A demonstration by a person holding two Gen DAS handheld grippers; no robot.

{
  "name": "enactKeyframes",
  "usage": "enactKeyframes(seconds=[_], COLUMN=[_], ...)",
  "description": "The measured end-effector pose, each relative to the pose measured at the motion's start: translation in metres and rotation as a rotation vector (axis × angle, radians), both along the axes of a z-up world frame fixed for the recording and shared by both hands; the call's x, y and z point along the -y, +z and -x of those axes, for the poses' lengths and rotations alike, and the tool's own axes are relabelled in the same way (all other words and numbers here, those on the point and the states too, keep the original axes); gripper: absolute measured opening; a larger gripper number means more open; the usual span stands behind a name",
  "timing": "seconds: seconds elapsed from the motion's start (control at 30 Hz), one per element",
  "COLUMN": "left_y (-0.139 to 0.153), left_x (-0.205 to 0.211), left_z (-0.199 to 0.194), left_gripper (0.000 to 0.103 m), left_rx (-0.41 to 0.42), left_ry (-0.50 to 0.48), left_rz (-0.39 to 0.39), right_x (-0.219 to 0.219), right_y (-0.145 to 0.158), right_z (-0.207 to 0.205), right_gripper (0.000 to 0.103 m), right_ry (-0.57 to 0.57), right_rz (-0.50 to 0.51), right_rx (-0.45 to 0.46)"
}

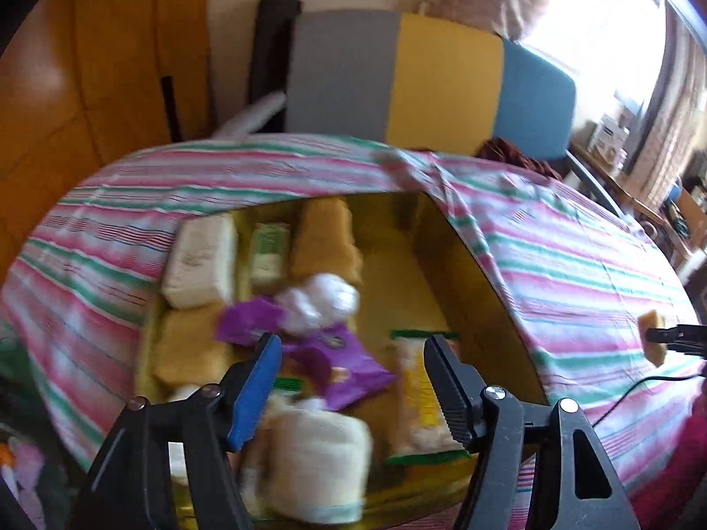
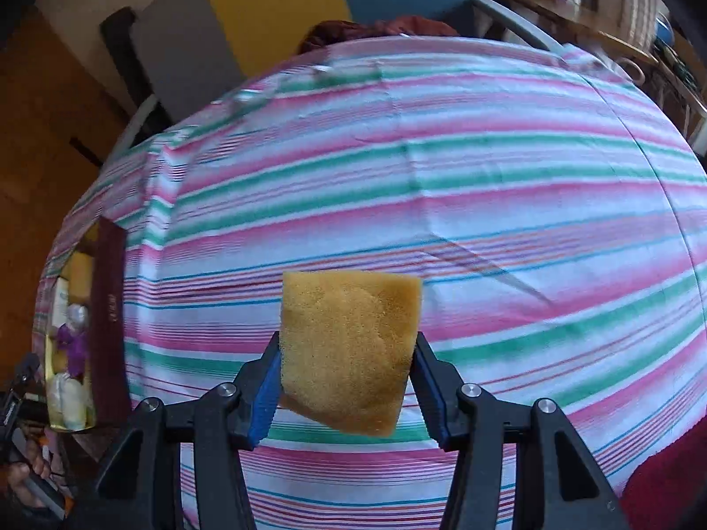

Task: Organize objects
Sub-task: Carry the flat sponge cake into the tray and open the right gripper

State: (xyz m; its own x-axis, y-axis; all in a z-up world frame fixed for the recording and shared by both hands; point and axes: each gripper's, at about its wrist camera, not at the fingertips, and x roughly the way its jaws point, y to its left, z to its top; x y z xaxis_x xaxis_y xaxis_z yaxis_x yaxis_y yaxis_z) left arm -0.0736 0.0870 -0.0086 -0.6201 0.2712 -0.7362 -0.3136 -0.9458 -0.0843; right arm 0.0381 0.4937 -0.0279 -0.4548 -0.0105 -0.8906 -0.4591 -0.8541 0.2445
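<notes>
Our right gripper (image 2: 347, 382) pinches a sponge (image 2: 349, 353) clear above the striped cloth (image 2: 486, 203), well in from its edges, while our left gripper (image 1: 353, 380) hangs spread and empty over the box (image 1: 477, 282) of packets at the cloth's left edge.

A yellow-brown sponge (image 2: 351, 353) hangs over a cloth (image 2: 486, 185) striped pink, green and white.

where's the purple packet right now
In the left wrist view, the purple packet lies in the yellow box, among the sponges and wrapped packs, just beyond the left gripper's open jaws and beside a white crumpled bag.
</notes>
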Motion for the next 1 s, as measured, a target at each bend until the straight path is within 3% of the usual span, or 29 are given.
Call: enactKeyframes(seconds=[0.27,0.43,0.53,0.6,0.73,0.93,1.0], left_y=[0.009,0.008,0.005,0.003,-0.001,-0.005,-0.006], left_x=[0.043,0.06,0.067,0.07,0.074,0.077,0.076], left_z=[-0.005,-0.007,-0.007,-0.007,-0.007,-0.005,-0.006], left_gripper=[0.073,0.076,0.077,0.085,0.089,0.101,0.102], left_rx=[-0.032,-0.028,-0.019,-0.02,-0.024,-0.022,-0.02], left_ry=[0.094,0.135,0.156,0.169,0.189,0.21,0.21], left_rz=[0.003,0.005,0.006,0.008,0.012,0.014,0.02], right_x=[0.175,0.256,0.277,0.283,0.285,0.279,0.278], right_y=[0.054,0.045,0.027,0.016,-0.003,-0.016,-0.016], right_z=[0.095,0.142,0.165,0.178,0.194,0.197,0.196], right_gripper=[0.054,0.054,0.054,0.055,0.056,0.07,0.071], right_ry=[0.407,0.56,0.585,0.586,0.586,0.567,0.556], right_rz=[-0.019,-0.092,-0.122,-0.142,-0.146,-0.138,-0.134], right_rx=[-0.19,-0.168,-0.119,-0.092,-0.043,-0.018,-0.023])
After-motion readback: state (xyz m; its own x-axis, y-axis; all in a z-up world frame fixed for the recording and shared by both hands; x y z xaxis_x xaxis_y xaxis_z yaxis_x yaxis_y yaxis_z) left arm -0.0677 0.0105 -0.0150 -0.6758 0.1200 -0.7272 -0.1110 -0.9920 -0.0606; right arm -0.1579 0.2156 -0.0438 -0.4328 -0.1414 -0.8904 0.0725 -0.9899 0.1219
